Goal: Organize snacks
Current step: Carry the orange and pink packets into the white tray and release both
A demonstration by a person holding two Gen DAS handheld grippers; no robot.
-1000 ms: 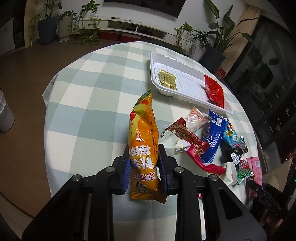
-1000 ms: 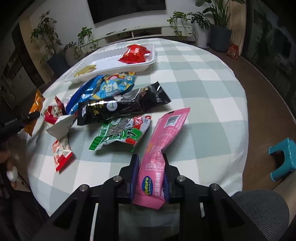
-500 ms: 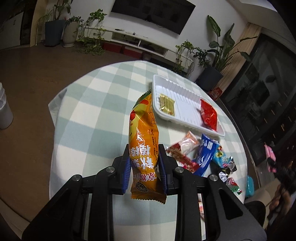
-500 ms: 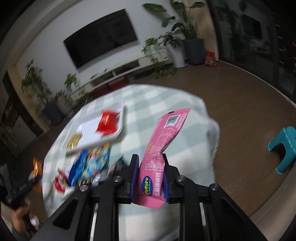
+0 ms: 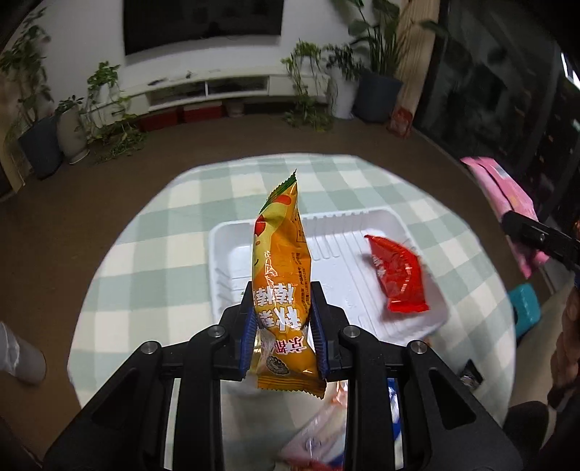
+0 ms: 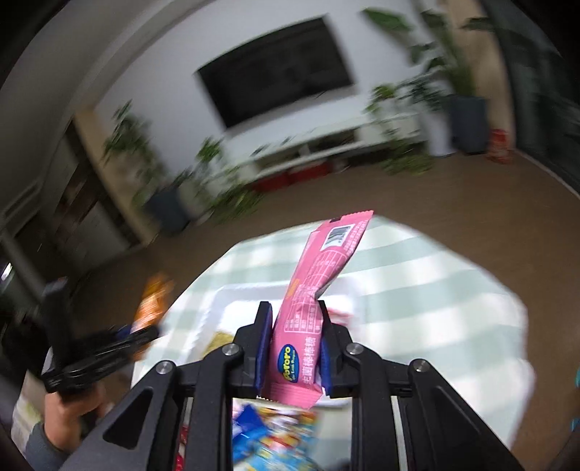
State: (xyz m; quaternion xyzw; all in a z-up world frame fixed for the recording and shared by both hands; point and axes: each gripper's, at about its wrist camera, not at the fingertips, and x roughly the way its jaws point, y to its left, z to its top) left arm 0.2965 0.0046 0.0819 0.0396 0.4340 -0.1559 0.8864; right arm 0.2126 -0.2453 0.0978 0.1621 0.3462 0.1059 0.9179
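A shallow white ribbed plastic tray (image 5: 326, 232) lies on the round table under a green-and-white checked tablecloth (image 5: 152, 261). Inside it, toward its right end, rests a glossy red snack packet (image 5: 398, 279); the blurred right wrist view shows something yellowish (image 6: 217, 342) at the tray's left end. Loose blue and pale wrappers (image 6: 268, 445) lie on the cloth nearer the cameras. Beyond the table are brown flooring, potted plants, a low white cabinet and a dark wall-mounted screen (image 5: 203, 21). The left gripper (image 5: 282, 326) is clamped on a tall orange snack bag (image 5: 282, 275), held above the tray. The right gripper (image 6: 295, 344) pinches a long pink snack packet (image 6: 311, 293) over the table.
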